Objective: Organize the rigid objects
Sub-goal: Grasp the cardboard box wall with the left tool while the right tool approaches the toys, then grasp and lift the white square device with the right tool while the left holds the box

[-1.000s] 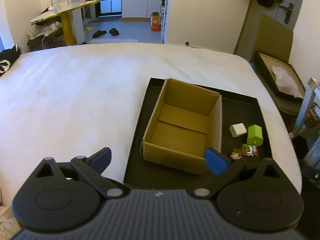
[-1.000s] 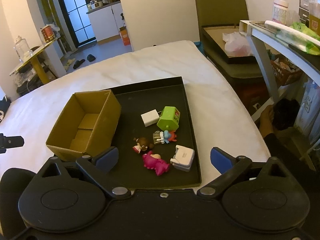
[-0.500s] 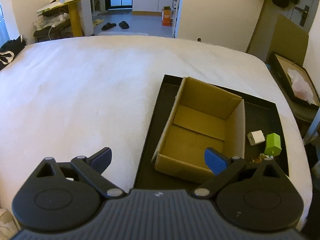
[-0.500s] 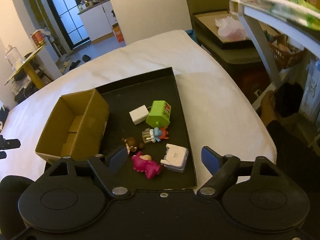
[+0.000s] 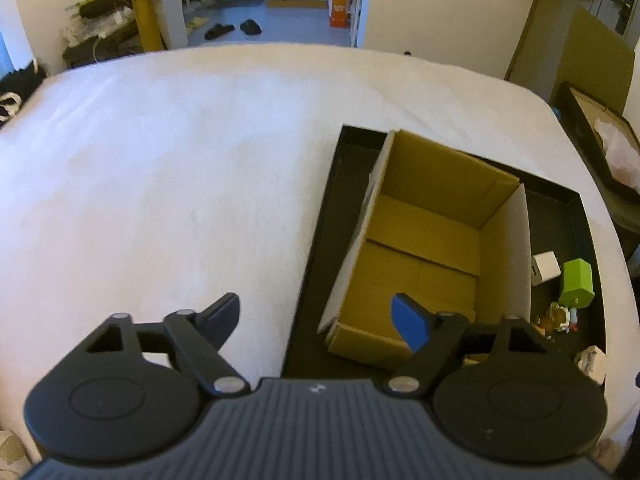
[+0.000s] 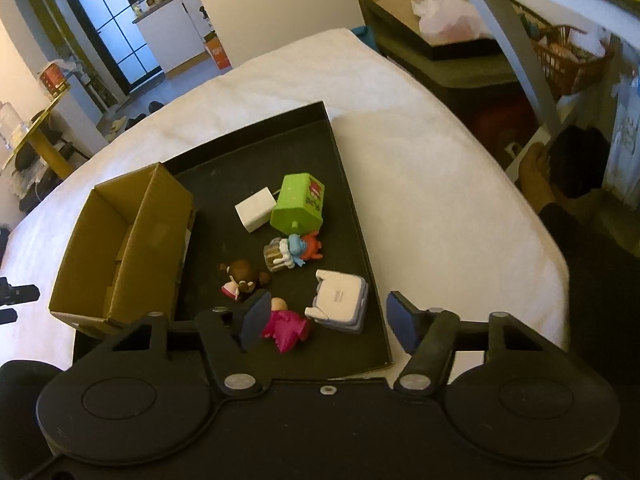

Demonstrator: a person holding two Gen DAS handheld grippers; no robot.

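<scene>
An open, empty cardboard box stands at the left end of a black tray on the white bed. Right of it lie a white cube, a green carton, a blue-and-red figure, a brown figure, a pink figure and a white-grey gadget. My left gripper hovers over the box's near left corner, jaws closing, touching nothing. My right gripper hovers above the pink figure and the gadget, jaws closing, pads clear of both.
The white bed spreads wide to the left of the tray. Its right edge drops off close beside the tray. There a person's foot, a metal shelf leg and a dark bin stand.
Both grippers have sunk closer to the tray and both pairs of jaws have narrowed, the right pair more. The left one has shifted toward the box's left wall.
</scene>
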